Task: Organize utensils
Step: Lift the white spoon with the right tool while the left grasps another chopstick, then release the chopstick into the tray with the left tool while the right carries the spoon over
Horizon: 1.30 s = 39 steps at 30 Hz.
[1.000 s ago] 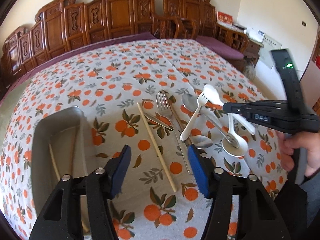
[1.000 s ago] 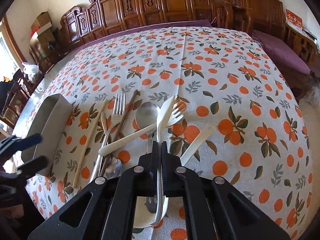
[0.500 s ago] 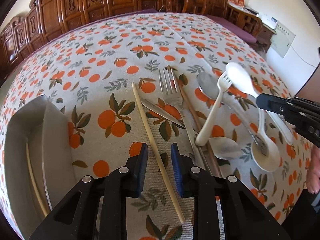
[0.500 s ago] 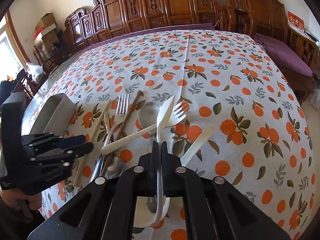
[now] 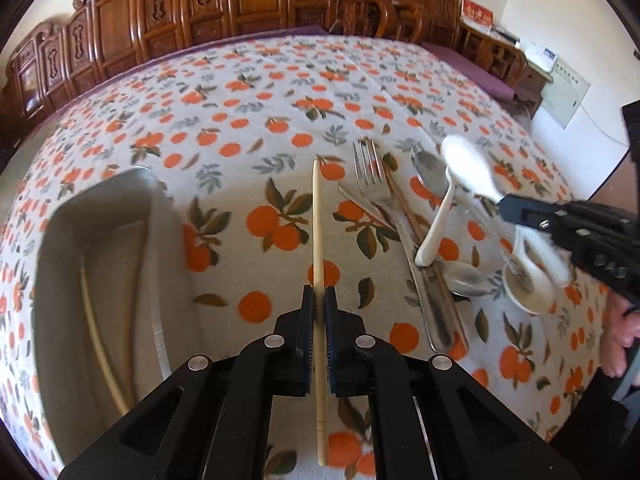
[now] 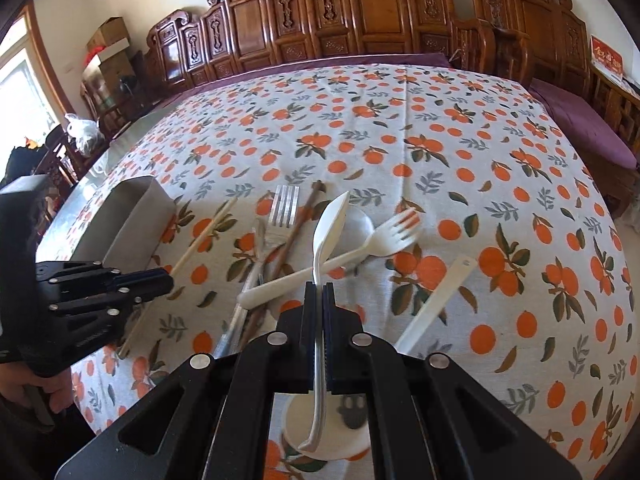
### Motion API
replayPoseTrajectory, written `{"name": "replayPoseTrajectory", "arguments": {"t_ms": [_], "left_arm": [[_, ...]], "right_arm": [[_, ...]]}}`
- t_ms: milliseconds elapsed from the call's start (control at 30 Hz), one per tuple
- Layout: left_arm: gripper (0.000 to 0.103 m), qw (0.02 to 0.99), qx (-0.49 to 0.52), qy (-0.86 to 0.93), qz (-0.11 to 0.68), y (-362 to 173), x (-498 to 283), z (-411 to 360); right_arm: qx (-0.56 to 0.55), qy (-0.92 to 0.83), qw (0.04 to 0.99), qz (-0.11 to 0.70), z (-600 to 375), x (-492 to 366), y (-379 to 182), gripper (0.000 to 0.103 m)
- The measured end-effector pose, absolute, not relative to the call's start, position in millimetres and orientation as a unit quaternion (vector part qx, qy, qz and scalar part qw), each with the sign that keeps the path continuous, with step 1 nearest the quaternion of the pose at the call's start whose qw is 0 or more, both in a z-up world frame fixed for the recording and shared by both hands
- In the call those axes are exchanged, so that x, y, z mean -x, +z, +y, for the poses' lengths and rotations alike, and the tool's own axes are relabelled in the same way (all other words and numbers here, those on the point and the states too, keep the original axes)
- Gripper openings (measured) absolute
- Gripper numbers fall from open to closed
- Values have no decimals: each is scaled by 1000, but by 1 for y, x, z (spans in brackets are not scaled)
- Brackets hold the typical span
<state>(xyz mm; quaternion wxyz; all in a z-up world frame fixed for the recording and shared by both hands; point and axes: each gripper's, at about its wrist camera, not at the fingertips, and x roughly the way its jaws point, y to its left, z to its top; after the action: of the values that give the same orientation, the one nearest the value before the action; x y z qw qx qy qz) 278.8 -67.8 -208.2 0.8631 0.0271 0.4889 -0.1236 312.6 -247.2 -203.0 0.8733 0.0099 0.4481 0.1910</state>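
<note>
Left hand-held gripper (image 5: pixel 319 300) clamps our stiff, light chopstick (image 5: pixel 318 240) near its butt; right hand-held gripper (image 6: pixel 319 294) pinches the plastic spoon (image 6: pixel 328 232).

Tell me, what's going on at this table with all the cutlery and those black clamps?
A person is sorting utensils with a handheld clamp in each hand. The left gripper is shut on a pale chopstick, beside a metal tray that already holds one chopstick. The right gripper is shut on a white plastic spoon. Forks, spoons and a dark chopstick lie piled on the orange-print tablecloth.
</note>
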Motion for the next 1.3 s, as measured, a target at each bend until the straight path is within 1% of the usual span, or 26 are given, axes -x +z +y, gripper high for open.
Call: {"name": "replayPoseTrajectory", "arguments": {"t_ms": [300, 567, 833, 967, 1200, 1300], "left_arm": [[4, 887, -19, -124, 445, -159, -258, -47], [4, 895, -9, -127, 427, -140, -243, -22], [4, 911, 18, -116, 396, -122, -228, 12], [4, 912, 16, -101, 398, -125, -225, 24], [4, 894, 30, -75, 440, -164, -239, 46], [4, 892, 39, -72, 445, -171, -242, 51]], "right_arm": [[13, 211, 874, 438, -214, -299, -192, 4], [29, 236, 876, 420, -186, -277, -180, 4], [54, 249, 870, 422, -159, -261, -187, 4], [57, 258, 869, 419, -152, -256, -187, 4], [58, 260, 867, 421, -149, -257, -189, 4], [57, 258, 867, 423, -150, -258, -192, 4]]}}
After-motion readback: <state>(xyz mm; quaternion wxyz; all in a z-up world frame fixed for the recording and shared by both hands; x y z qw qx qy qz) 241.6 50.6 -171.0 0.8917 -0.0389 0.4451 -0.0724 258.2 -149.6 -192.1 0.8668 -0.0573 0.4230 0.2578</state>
